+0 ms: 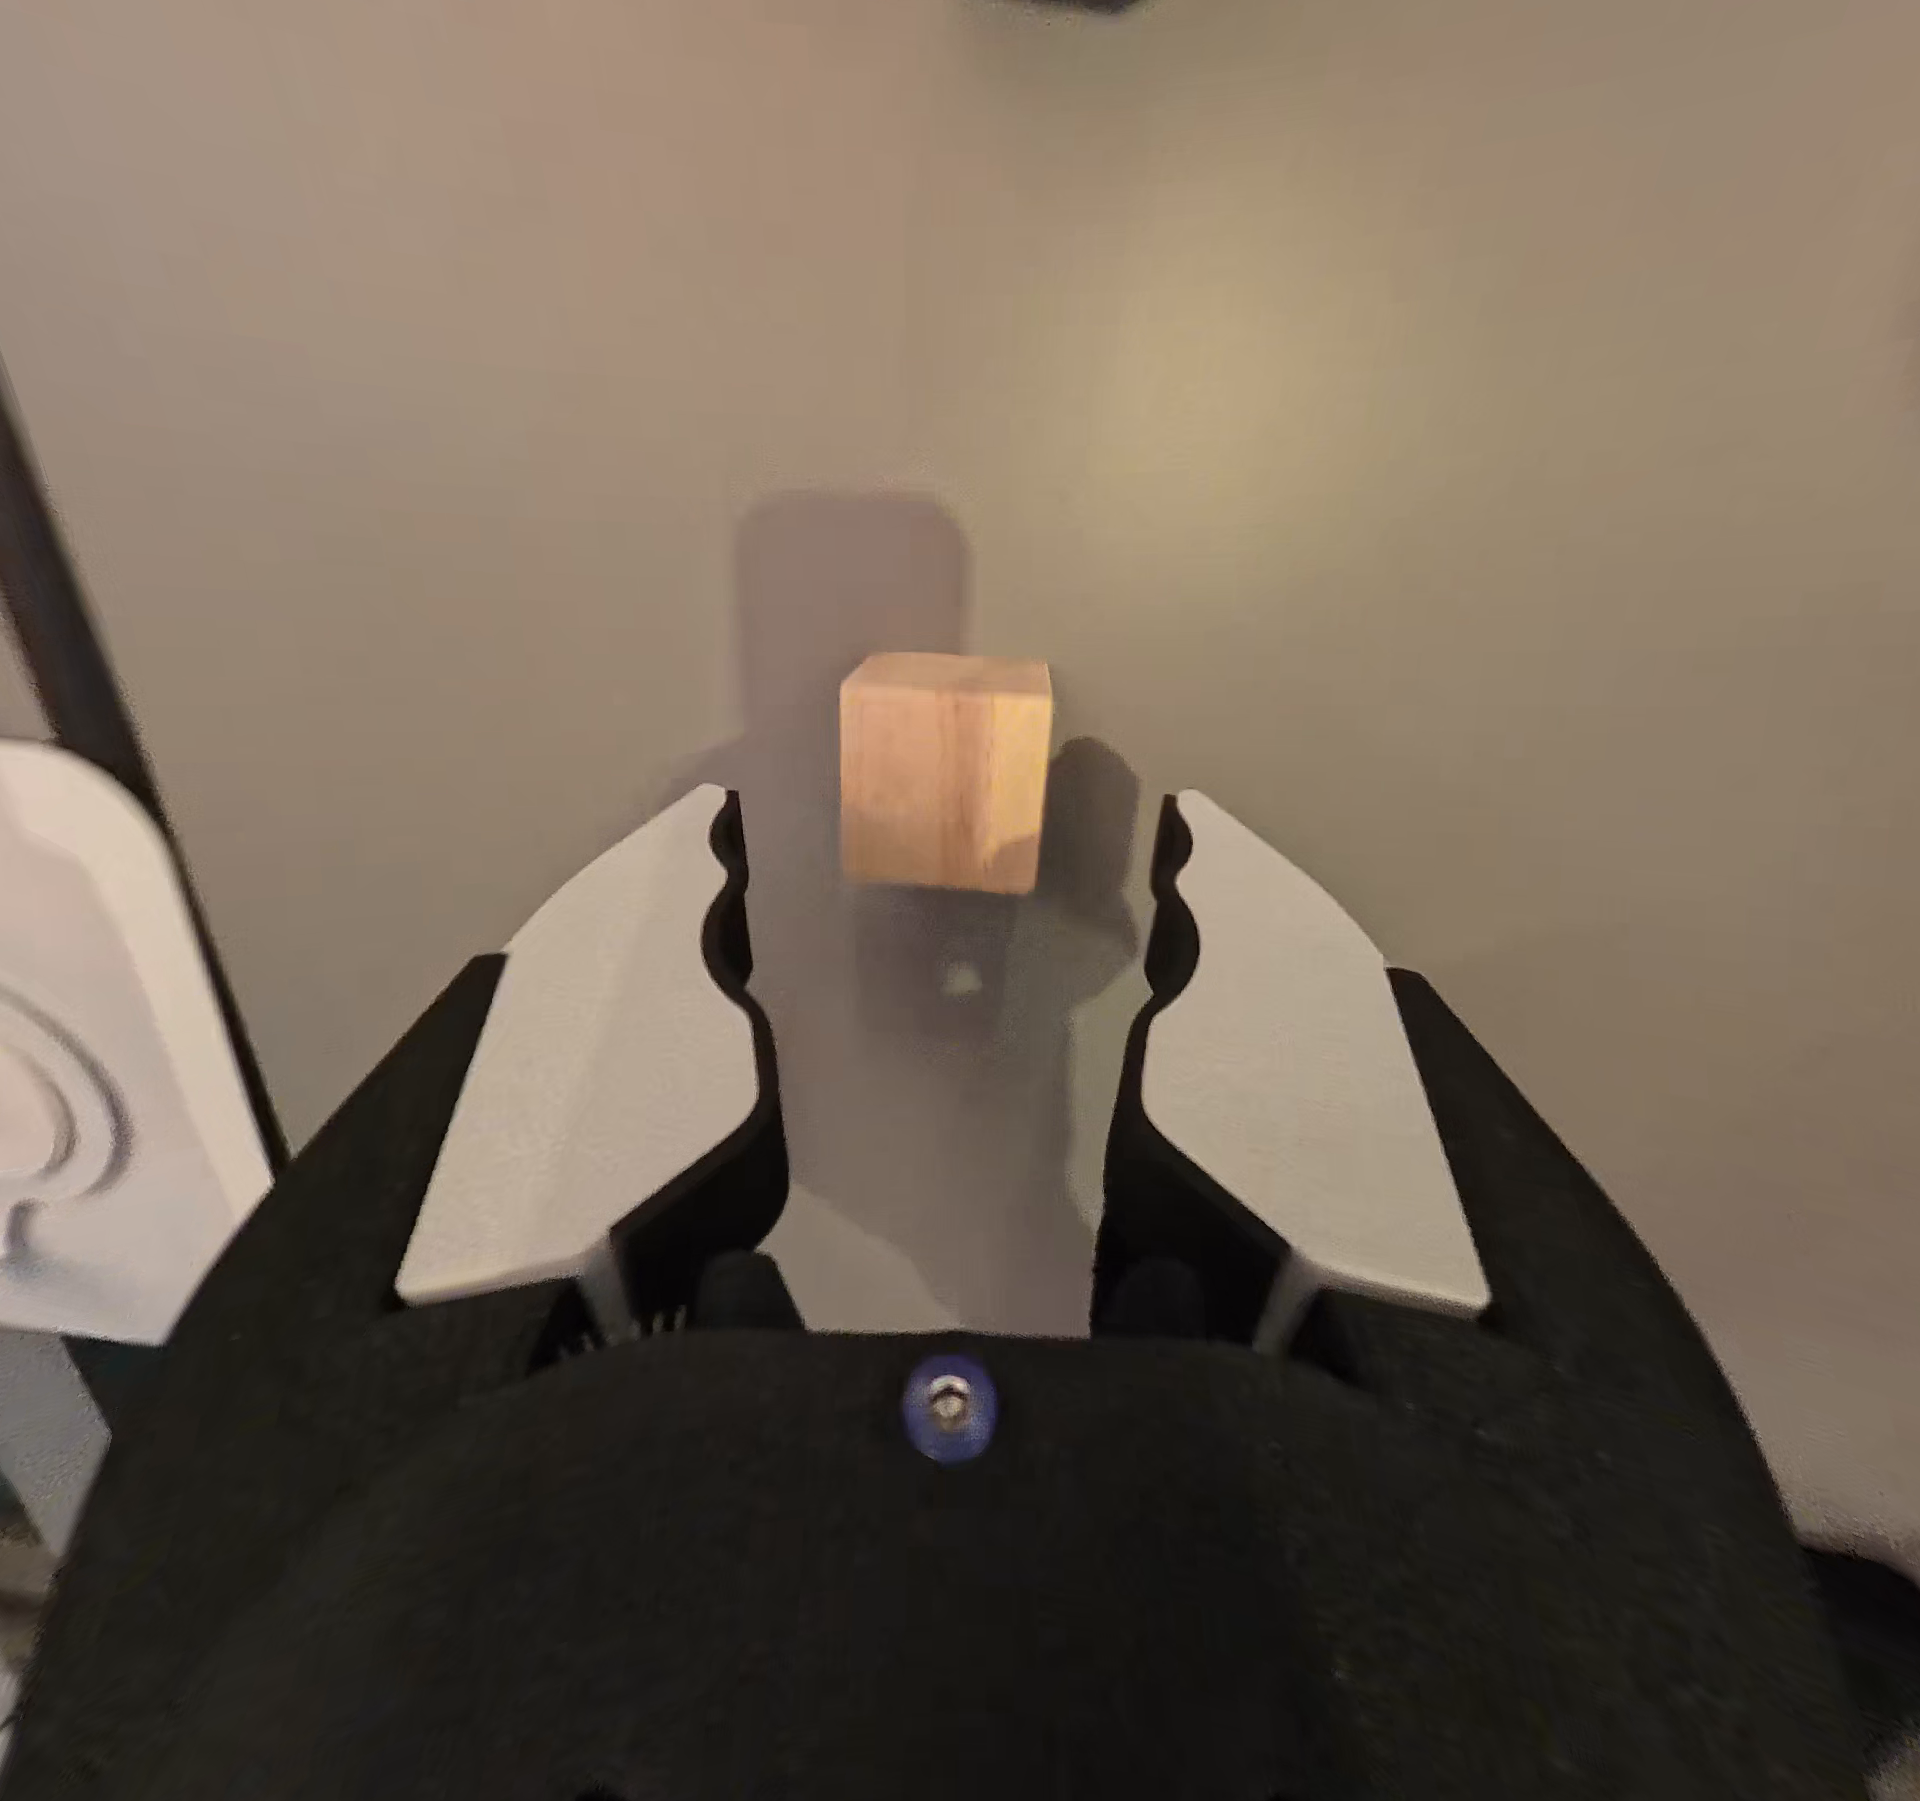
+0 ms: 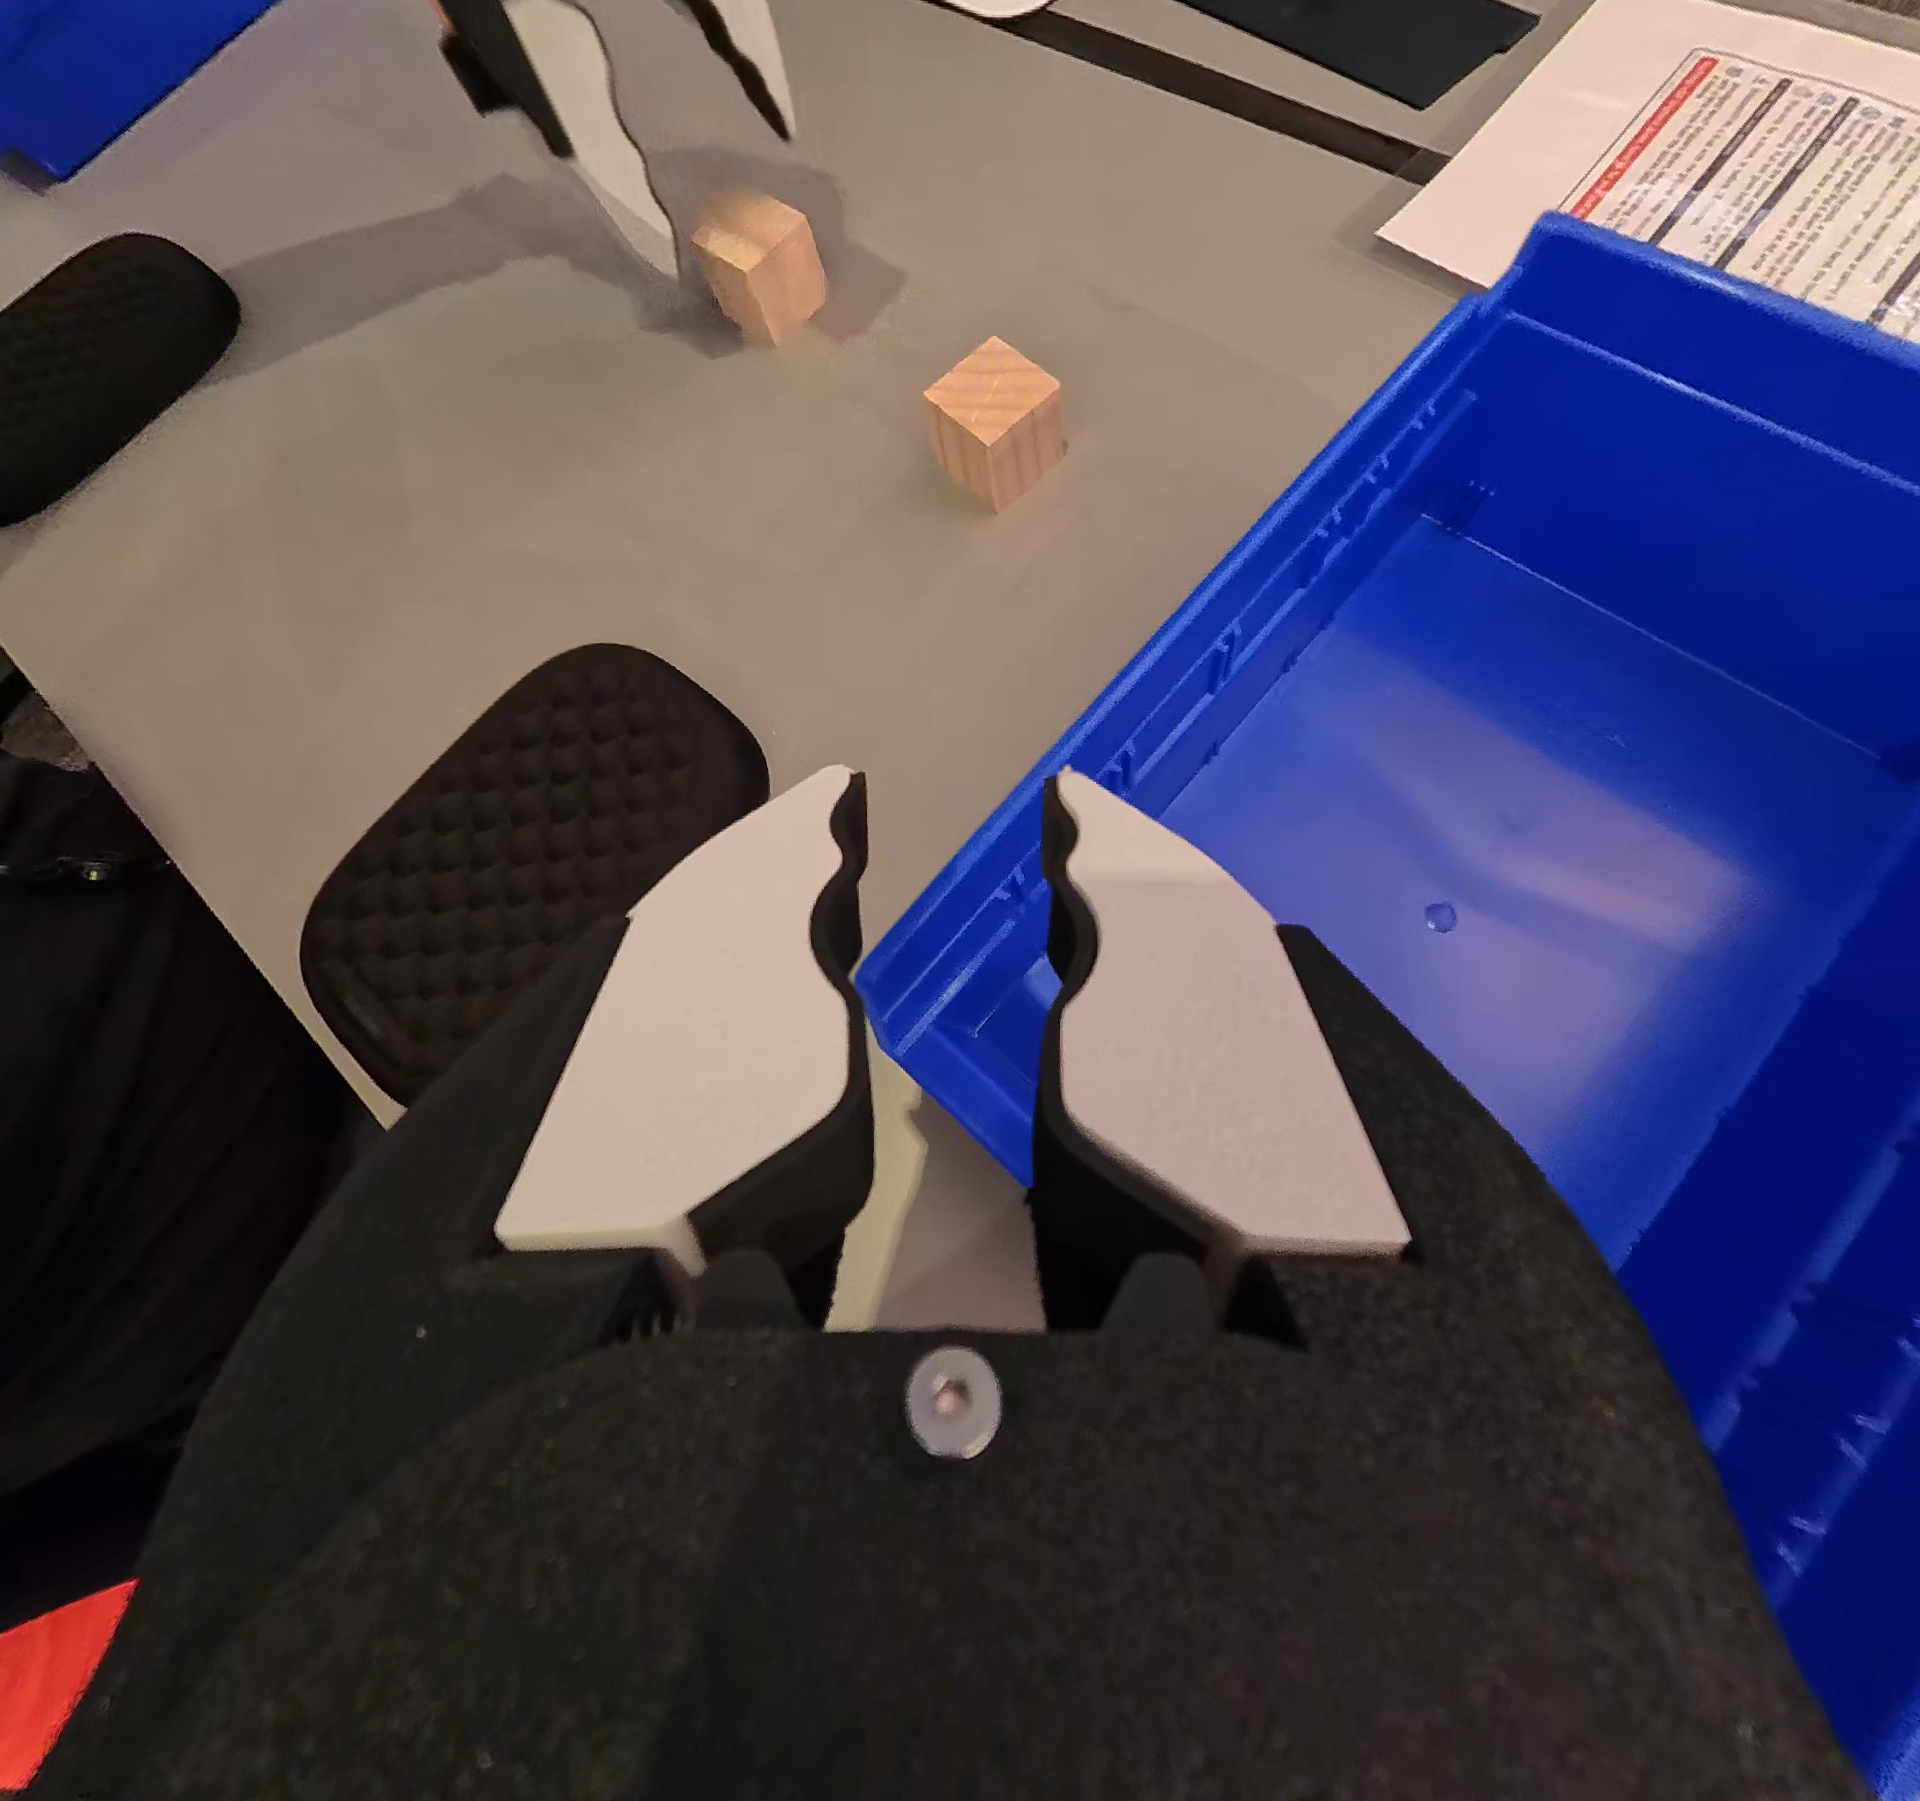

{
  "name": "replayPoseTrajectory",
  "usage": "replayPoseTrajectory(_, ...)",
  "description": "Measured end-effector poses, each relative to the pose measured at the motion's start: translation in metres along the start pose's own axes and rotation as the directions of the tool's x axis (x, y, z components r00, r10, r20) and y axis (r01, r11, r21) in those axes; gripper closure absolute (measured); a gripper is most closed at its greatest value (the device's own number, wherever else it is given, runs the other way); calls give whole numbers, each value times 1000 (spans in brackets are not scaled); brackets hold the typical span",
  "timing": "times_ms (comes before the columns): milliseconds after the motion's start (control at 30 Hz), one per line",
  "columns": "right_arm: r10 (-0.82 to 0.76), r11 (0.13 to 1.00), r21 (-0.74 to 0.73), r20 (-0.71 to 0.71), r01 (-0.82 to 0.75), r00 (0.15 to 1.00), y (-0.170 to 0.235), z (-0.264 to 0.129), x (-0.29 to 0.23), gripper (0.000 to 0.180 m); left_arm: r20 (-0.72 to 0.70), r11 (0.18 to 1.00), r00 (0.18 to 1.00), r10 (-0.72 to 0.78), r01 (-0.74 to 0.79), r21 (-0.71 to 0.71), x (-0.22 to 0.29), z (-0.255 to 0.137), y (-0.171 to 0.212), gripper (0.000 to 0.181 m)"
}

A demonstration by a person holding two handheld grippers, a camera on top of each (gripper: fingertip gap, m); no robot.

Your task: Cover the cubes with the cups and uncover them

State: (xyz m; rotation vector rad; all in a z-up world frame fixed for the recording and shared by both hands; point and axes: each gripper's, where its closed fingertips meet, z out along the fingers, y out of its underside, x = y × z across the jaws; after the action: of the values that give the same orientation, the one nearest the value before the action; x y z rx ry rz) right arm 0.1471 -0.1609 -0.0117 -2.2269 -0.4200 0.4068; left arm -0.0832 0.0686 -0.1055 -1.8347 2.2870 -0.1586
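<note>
The left hand-held gripper [image 1: 945, 806], spread and empty, hangs over one wooden cube [image 1: 943, 772] at frame centre on the grey table [image 1: 1351, 349]. The right hand-held gripper [image 2: 954, 783], parted and empty, hovers at the blue bin [image 2: 1558, 712]; a second cube [image 2: 994, 421] stands nearby.

Only one thing carries writing here: a white printed sheet with a red band and dark columns [image 2: 1756, 182], lying on the grey bench [image 2: 623, 525] beyond the blue plastic bin [image 2: 1351, 629]. Its print is too small to make out.
</note>
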Motion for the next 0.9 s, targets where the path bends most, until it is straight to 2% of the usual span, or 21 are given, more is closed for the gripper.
replayPoseTrajectory(100, -25, 1000, 3, 3, 25, 1000, -6, 0, -4, 148, 102, 978, 992, -70, 48, 202, 4, -61, 13, 107)
replayPoseTrajectory(167, -40, 999, 10, 1, 40, 999, -12, 0, -5, 148, 174, 951, 973, -149, 94, 293, 13, -107, 47, 109)
replayPoseTrajectory(267, -41, 999, 32, -4, 41, 999, -23, 0, -3, 148, 315, 934, 907, -281, 183, 307, 27, -169, 144, 108)
replayPoseTrajectory(333, -27, 999, 41, -7, 27, 1000, -31, 2, 1, 148, 405, 906, 822, -401, 291, 307, 32, -203, 226, 111)
replayPoseTrajectory(400, -21, 999, 45, -12, 21, 1000, -41, 6, 3, 148, 423, 826, 710, -562, 460, 326, 41, -226, 310, 113)
replayPoseTrajectory(467, -17, 999, 49, -9, 17, 1000, -51, 14, 1, 148, 374, 705, 598, -709, 624, 338, 57, -230, 385, 115)
replayPoseTrajectory(533, -20, 998, 53, 2, 20, 1000, -62, 23, -5, 148, 352, 596, 494, -795, 745, 299, 74, -225, 452, 118)
replayPoseTrajectory(600, -30, 998, 50, 13, 29, 999, -72, 34, -13, 148, 333, 506, 413, -848, 818, 274, 87, -213, 501, 125)
replayPoseTrajectory(667, -42, 998, 43, 26, 41, 999, -80, 44, -22, 148, 307, 412, 329, -893, 872, 265, 94, -198, 533, 126)
replayPoseTrajectory(767, -65, 998, 22, 40, 64, 997, -89, 57, -36, 148, 303, 325, 252, -919, 919, 223, 95, -173, 563, 118)
replayPoseTrajectory(900, -90, 996, -13, 34, 91, 995, -93, 65, -48, 148, 331, 270, 203, -922, 947, 173, 93, -151, 579, 113)
